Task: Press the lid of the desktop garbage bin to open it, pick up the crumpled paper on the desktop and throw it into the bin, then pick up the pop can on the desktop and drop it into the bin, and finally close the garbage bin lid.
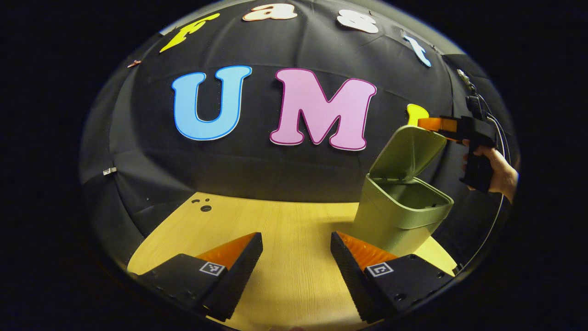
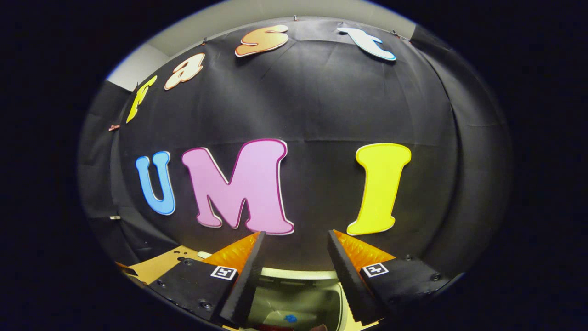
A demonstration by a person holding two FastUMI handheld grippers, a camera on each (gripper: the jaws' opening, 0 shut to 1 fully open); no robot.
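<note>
Presently: garbage bin (image 1: 399, 216) on table (image 1: 285, 230), lid (image 1: 406, 151) raised. Right gripper (image 2: 294, 271) released, empty, above bin's open mouth. Left gripper (image 1: 296, 262) released, empty, over table beside bin.

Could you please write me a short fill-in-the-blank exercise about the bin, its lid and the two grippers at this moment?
1. The hinged lid of the olive-green plastic desktop garbage bin stands ____.
2. The bin rests on a light ____ tabletop.
3. The left gripper has its jaws ____, with nothing between them.
4. The right gripper is above the bin's ____.

Missing words: open; wooden; open; opening
</note>
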